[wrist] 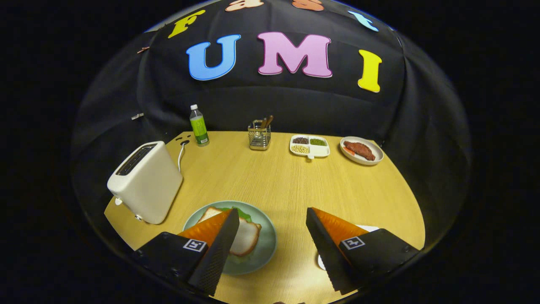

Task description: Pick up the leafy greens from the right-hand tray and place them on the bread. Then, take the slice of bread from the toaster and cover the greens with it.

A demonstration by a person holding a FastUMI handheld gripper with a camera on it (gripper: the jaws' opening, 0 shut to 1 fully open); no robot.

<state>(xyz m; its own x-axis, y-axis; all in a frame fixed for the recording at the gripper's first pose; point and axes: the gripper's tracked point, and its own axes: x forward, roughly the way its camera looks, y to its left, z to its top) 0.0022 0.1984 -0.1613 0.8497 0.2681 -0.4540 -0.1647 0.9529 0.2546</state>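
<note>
Toaster (pixel 145 181), smooth white and boxy, sits far left on the wood-grain table (pixel 274 181), its slots dark. Next, a round pale-green plate (pixel 261 249) carries a slice of bread (pixel 247 236) with leafy greens (pixel 242 213) peeking out under it, partly hidden by the left finger. Tongs (pixel 272 219) hang wide open, gripping nothing, the plate just beneath the left tip. Beyond: a bottle (pixel 198 126), a wire caddy (pixel 259 135), a divided dish (pixel 309 146), a meat plate (pixel 361 150). Right finger covers a white tray (pixel 371 228).
</note>
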